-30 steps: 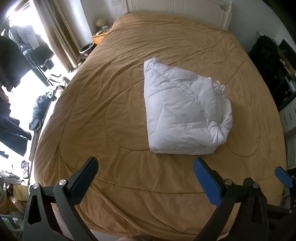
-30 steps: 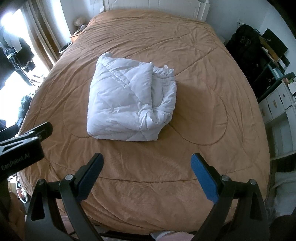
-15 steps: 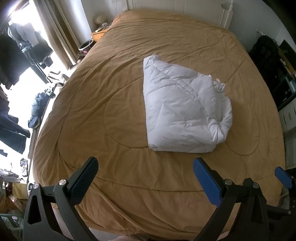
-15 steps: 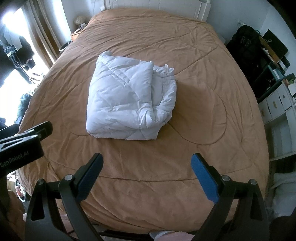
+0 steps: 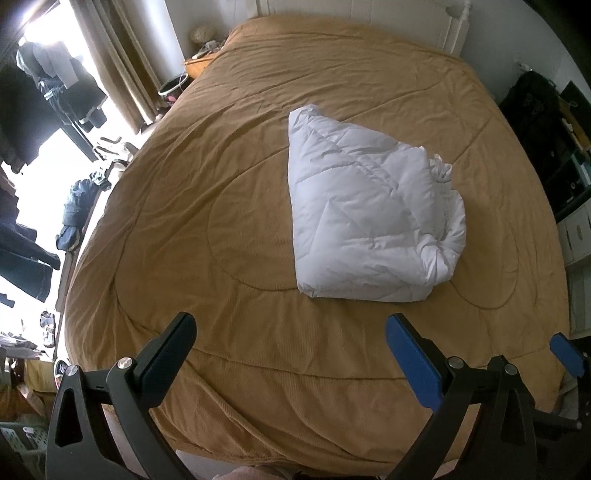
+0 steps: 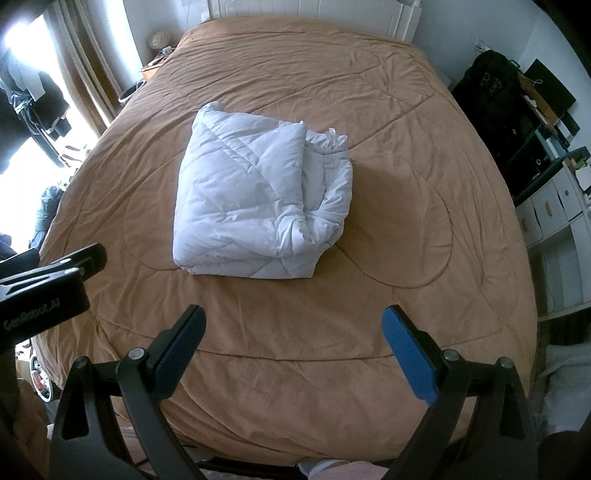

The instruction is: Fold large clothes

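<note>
A white quilted puffy garment (image 5: 365, 214) lies folded into a thick bundle on the brown bedspread (image 5: 221, 229), with its rolled edge on the right side. It also shows in the right wrist view (image 6: 258, 206). My left gripper (image 5: 290, 334) is open and empty, held above the foot of the bed, short of the bundle. My right gripper (image 6: 293, 325) is open and empty too, also near the foot of the bed. The left gripper's body (image 6: 44, 291) shows at the left of the right wrist view.
A white headboard (image 6: 314, 14) stands at the far end of the bed. Curtains and hanging dark clothes (image 5: 48, 96) are at the left by a bright window. A dark bag (image 6: 491, 96) and white shelves with drawers (image 6: 554, 221) stand at the right.
Both views have shifted only slightly. The bundle has not moved and both grippers stay open.
</note>
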A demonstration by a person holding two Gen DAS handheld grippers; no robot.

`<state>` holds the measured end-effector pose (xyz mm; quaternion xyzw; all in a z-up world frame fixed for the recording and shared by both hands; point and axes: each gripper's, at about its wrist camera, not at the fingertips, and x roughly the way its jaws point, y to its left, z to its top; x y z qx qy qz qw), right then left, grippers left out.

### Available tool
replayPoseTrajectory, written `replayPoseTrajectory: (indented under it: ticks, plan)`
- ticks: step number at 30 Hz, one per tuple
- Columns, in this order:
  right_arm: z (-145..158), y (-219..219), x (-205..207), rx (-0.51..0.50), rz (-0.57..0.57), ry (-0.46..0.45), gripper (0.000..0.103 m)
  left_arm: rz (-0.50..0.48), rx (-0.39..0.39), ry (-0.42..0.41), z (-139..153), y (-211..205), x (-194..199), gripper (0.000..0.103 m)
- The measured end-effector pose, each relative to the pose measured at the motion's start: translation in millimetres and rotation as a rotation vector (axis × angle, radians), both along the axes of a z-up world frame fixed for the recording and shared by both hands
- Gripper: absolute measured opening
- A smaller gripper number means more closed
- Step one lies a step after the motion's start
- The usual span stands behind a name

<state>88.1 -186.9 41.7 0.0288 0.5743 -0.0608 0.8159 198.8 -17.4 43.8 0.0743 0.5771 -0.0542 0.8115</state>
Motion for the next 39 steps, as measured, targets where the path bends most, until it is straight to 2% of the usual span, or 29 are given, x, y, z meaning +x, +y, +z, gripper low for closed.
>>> replayPoseTrajectory:
  ticks: [39]
  plan:
    - [0.8, 3.0, -6.1, -0.004, 0.005, 0.001, 0.098, 0.009, 0.007, 0.057, -10.9, -3.6, 1.6, 0.102]
